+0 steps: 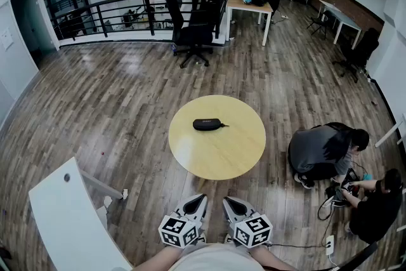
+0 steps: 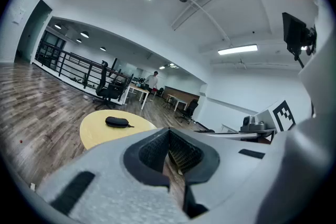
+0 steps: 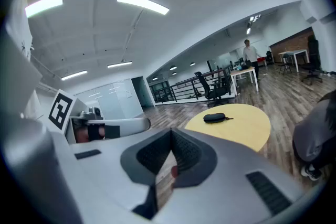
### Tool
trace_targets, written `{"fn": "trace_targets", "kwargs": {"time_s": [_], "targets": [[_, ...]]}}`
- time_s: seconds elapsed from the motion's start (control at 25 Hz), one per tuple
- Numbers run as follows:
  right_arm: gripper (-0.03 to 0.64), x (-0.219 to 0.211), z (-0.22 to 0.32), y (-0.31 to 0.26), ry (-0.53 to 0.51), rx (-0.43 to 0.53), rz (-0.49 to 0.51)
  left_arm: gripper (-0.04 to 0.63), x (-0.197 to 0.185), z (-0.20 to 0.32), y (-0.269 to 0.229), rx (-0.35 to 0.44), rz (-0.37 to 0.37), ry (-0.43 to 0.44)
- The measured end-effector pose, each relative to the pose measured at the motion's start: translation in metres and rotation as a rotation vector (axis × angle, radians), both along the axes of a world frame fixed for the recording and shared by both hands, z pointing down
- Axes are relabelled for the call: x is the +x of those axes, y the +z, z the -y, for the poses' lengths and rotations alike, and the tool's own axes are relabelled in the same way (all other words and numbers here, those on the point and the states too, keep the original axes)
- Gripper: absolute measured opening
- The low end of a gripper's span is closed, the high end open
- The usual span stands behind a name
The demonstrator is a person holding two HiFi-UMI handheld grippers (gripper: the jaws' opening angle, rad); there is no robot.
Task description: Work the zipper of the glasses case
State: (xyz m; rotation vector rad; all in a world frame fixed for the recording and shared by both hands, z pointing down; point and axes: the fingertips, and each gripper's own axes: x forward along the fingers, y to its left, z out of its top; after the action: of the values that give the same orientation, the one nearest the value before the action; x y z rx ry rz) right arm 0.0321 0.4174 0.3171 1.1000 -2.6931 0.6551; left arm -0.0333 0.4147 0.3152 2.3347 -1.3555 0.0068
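**Case straight ahead, lying crosswise, both grippers short of it**

The left gripper (image 1: pixel 198 199) and right gripper (image 1: pixel 231 201) hang side by side close to the person's body, over the floor and short of the table's near edge. Each gripper view shows its jaws brought together at the tips with nothing between them, only floor behind the pads.

Outward from them stands the round table (image 1: pixel 222 158), and on its far half lies the case (image 1: pixel 207 124), well apart from both grippers and almost dead ahead. Its long axis runs across the person's line of sight, left to right, so it presents its long side to the grippers. The pull (image 1: pixel 224 125) sticks out of its right end.

The case body sits a shade towards the left gripper's side, and the pull end towards the right. That likely suits the left gripper for pinning the body and the right for taking the pull, once both have reached forward over the table.
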Motion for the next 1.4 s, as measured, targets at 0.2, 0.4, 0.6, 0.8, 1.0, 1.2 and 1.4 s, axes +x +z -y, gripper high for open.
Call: {"fn": "trace_targets", "kwargs": {"time_s": [0.2,0.4,0.6,0.8,1.0,1.2,1.4], "targets": [[0.003,-0.016,-0.001,0.003,0.032,-0.009,0.003,0.005,-0.022,-0.003,0.004,-0.013,0.016,0.010],[0.003,-0.034,-0.003,0.010,0.055,-0.019,-0.010,0.005,-0.051,0.000,0.013,-0.035,0.009,0.011],[0.003,-0.040,-0.004,0.030,0.056,-0.073,-0.043,0.005,-0.062,0.007,0.027,-0.074,-0.049,0.010],[0.003,-0.032,0.031,0.038,0.071,-0.080,-0.039,0.005,-0.053,0.035,0.032,-0.074,-0.036,0.020],[0.003,-0.025,0.110,0.049,0.042,-0.066,-0.036,0.005,-0.043,0.100,0.036,-0.049,0.033,0.008],[0.003,-0.009,0.202,0.043,-0.031,-0.027,-0.028,0.005,-0.024,0.185,0.036,-0.052,0.081,-0.020],[0.003,0.013,0.265,0.046,-0.078,-0.026,-0.013,0.005,-0.009,0.257,0.032,-0.061,0.069,-0.063]]}}
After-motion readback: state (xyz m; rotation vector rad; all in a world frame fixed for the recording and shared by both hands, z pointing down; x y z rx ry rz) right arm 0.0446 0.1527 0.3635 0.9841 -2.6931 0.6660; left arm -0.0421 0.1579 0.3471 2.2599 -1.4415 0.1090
